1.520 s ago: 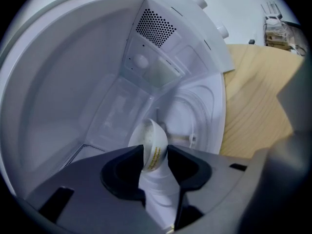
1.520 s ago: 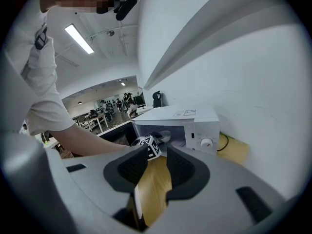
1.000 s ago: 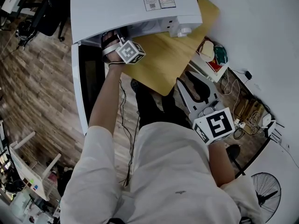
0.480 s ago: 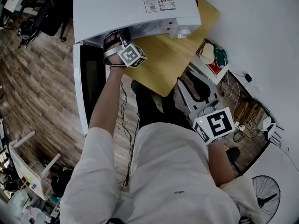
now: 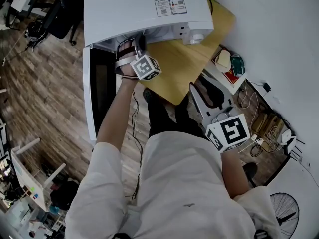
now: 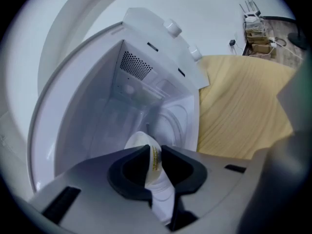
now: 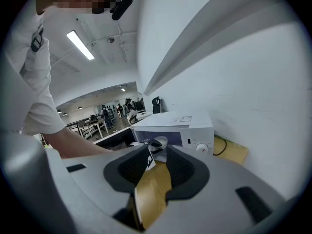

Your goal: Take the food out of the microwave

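Left gripper view: left gripper [image 6: 155, 154] pinches, seemingly, cup [image 6: 139, 141].

The white food package [image 6: 140, 141] with yellow print sits pinched between the left gripper's [image 6: 155, 153] jaws, its rounded top rising past their tips, with the white microwave's [image 6: 97, 106] lit cavity and round turntable [image 6: 171, 123] just beyond, door [image 5: 97, 88] swung wide.

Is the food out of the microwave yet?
Nearly. The microwave door is open. The left gripper is pinching the white food packet at the opening. Left to do: draw it clear and set it on the wooden table. The right gripper hangs open.
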